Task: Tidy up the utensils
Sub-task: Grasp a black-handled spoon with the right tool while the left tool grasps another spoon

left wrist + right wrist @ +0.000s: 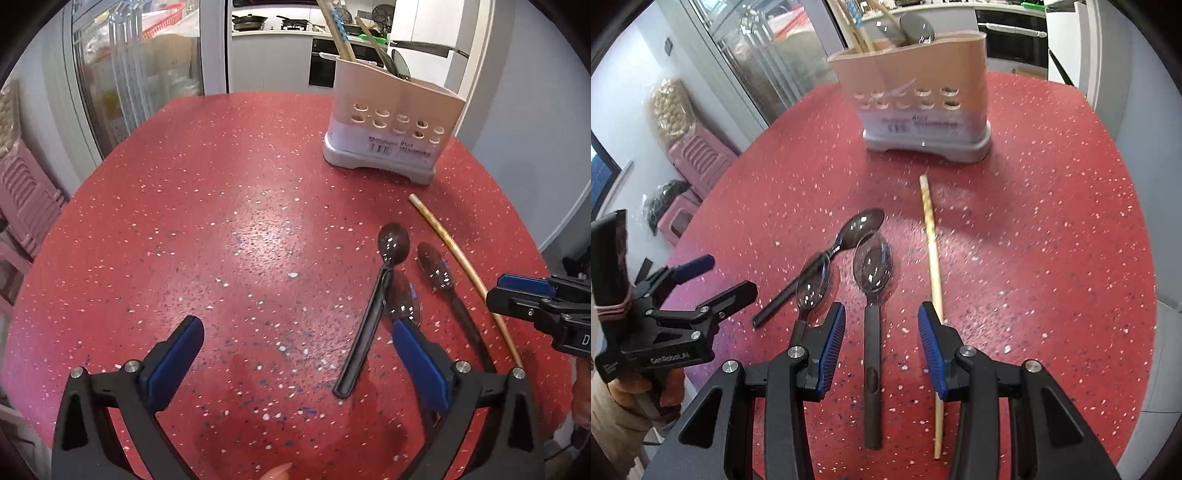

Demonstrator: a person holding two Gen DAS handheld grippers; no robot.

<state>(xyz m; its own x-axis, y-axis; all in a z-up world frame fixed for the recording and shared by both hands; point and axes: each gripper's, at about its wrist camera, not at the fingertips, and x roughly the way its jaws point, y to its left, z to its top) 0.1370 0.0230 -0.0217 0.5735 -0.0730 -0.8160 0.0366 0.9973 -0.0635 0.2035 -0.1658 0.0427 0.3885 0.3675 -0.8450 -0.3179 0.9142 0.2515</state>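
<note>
Three spoons and one chopstick lie on the red speckled table. A dark spoon lies crossed with a clear spoon; a third spoon lies beside the chopstick. My left gripper is wide open above the table, with nothing between its fingers and its right finger over the clear spoon. My right gripper stands open astride the handle of the third spoon, pads apart from it. A beige utensil holder with chopsticks and spoons stands behind.
The left gripper shows at the left of the right wrist view, a hand under it. The right gripper shows at the right edge of the left wrist view. Pink stools and a glass door flank the table's left edge.
</note>
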